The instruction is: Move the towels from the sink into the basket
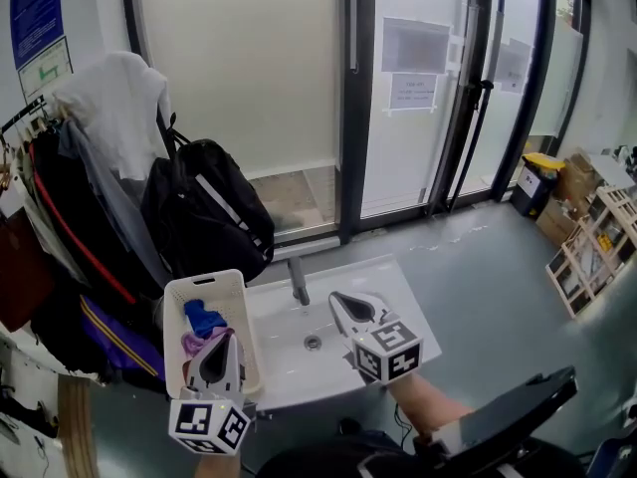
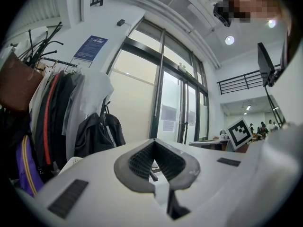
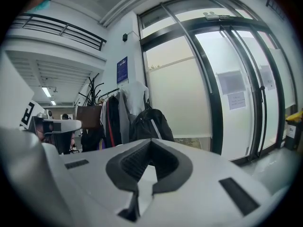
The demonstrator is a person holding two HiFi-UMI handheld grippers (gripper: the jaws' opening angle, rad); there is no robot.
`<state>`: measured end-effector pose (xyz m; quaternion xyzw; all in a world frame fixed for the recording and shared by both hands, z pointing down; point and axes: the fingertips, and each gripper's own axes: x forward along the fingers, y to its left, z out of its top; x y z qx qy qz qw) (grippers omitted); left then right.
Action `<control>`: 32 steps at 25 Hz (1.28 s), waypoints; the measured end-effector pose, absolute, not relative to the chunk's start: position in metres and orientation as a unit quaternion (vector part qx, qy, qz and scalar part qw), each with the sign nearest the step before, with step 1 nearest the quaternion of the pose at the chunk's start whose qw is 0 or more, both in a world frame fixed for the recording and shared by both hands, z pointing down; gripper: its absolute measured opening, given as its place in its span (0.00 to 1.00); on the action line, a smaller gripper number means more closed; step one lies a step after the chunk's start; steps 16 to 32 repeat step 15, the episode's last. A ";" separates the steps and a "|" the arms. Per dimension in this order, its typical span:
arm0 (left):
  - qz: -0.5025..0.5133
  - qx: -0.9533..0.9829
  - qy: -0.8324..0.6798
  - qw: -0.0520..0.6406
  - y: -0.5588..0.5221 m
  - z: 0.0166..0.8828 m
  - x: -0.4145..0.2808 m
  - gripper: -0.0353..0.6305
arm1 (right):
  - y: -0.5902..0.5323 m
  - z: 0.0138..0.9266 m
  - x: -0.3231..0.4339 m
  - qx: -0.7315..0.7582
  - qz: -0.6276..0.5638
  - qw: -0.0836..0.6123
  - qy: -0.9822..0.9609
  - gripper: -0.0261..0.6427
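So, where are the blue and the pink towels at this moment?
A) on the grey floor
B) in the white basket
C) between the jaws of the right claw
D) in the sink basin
B: the blue towel and the pink towel lie inside the white basket, left of the sink.

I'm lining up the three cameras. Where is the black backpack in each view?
Head view: black backpack left of centre, above the white basket.
Left gripper view: backpack lower left, beside hanging coats.
Right gripper view: backpack centre, just above the jaws.
Shared landmark: paper notices on the glass door.
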<state>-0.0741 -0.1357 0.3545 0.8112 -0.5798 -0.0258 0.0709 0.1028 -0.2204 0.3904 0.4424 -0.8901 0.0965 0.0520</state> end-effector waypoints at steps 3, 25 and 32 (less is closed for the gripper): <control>-0.026 0.812 -0.578 0.073 -0.139 0.355 -0.074 0.06 | -0.225 0.386 0.103 0.446 0.092 0.050 -0.889 0.05; -0.026 0.814 -0.576 0.073 -0.149 0.358 -0.075 0.06 | -0.234 0.385 0.103 0.450 0.090 0.049 -0.887 0.05; -0.026 0.814 -0.576 0.073 -0.149 0.358 -0.075 0.06 | -0.234 0.385 0.103 0.450 0.090 0.049 -0.887 0.05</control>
